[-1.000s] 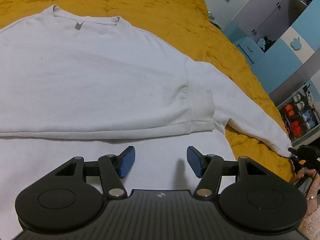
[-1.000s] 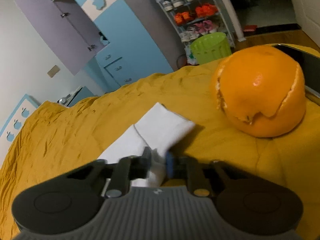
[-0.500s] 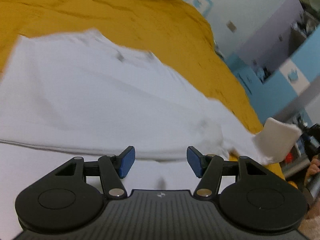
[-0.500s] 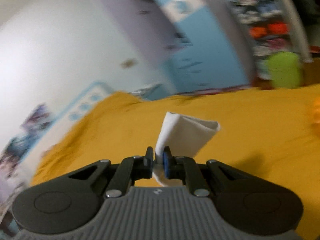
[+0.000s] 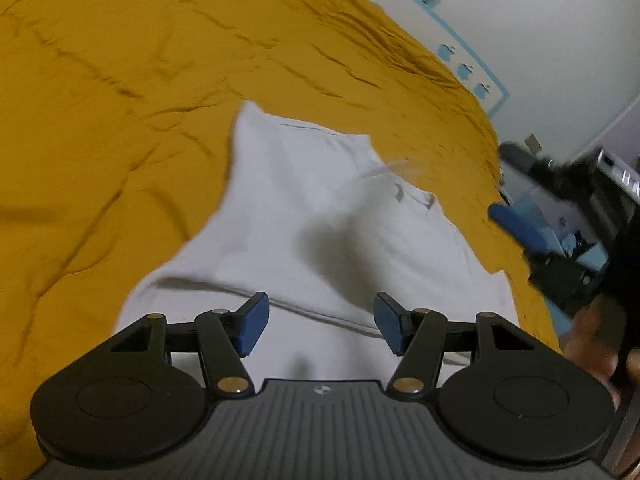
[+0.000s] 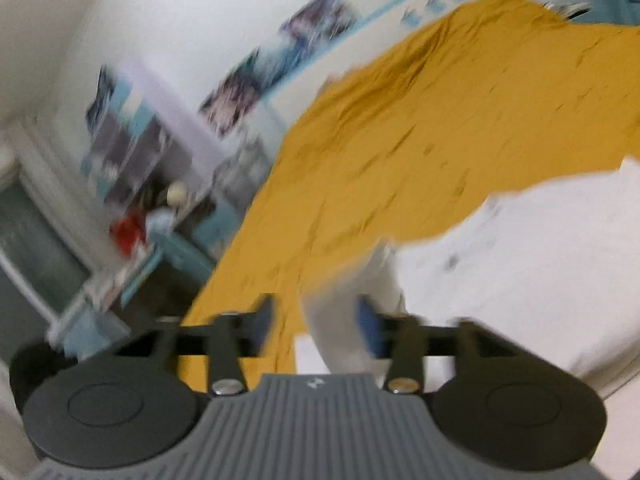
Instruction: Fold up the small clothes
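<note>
A: White cotton, long-sleeved sweatshirt: spread on the mustard-yellow bed cover, lower half already doubled up over the chest.

B: Change over the last second?

A: Right sleeve lifted off the bed cover and carried across toward the body of the garment. One second ago: cuff pinched, sleeve lying out to the side. Half a second ago: cuff raised in the air. Now: right gripper with fingers parted again, sleeve cloth hanging loosely between them, apparently just let go. Heavy motion blur, so contact with the blue pad not certain.

B: Left gripper?

A: Left gripper with fingers wide apart, holding nothing, hovering just above the folded hem edge. Swung to the left since a second ago, so the collar now sits off toward the right of its view.

B: Meaning for the task?

A: Probably sleeve fold on the right side near done; left sleeve not visible, state unknown. Further halving likely needed.

B: Appearance of the garment?

A: Soft, thin knit, faintly wrinkled; grey neck label at the collar; dark shadow cast across the chest.
</note>
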The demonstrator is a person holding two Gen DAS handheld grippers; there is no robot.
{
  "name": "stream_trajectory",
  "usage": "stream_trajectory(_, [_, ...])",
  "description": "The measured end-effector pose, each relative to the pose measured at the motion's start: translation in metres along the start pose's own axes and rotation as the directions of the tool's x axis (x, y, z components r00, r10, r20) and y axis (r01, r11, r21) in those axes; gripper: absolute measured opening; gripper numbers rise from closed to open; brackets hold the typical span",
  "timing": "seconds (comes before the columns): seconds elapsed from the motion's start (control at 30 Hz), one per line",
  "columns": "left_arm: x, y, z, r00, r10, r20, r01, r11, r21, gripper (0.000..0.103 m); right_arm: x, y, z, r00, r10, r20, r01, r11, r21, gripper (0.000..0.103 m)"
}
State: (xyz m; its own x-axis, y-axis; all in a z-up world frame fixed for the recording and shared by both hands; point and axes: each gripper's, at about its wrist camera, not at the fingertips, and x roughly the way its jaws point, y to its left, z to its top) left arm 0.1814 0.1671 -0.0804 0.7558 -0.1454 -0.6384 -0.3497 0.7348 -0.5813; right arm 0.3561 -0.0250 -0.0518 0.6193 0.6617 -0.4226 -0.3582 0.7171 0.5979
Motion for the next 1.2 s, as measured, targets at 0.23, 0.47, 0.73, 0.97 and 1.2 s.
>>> stream_trajectory(0.23, [0.018, 0.009, 0.003, 0.998, -0.062, 0.022, 0.064, 0.994, -0.093, 0.070, -0.045, -0.061, 0.018, 0.991, -0.120, 0.053, 0.123, 0.991, -0.061, 0.060])
stream_trajectory(0.47, [0.051, -0.006, -0.002, 0.996, -0.086, 0.038, 0.090, 0.988, -0.124, 0.070, -0.096, -0.156, 0.040, 0.951, -0.296, 0.092, 0.294, 0.955, 0.036, 0.061])
stream_trajectory(0.73, [0.079, -0.004, -0.006, 1.000, -0.005, 0.005, 0.006, 0.985, -0.174, 0.070, -0.096, -0.175, 0.041, 0.948, -0.305, 0.085, 0.307, 0.952, -0.002, 0.065])
stream_trajectory(0.97, [0.097, 0.004, -0.005, 1.000, 0.000, 0.031, 0.011, 0.945, -0.327, 0.043, -0.089, -0.188, 0.029, 0.933, -0.351, 0.081, 0.348, 0.936, 0.040, 0.065])
stream_trajectory(1.2, [0.080, 0.005, -0.001, 0.977, -0.136, 0.166, 0.182, 0.933, -0.311, 0.011, -0.092, -0.192, 0.034, 0.916, -0.393, 0.078, 0.393, 0.920, 0.016, 0.065])
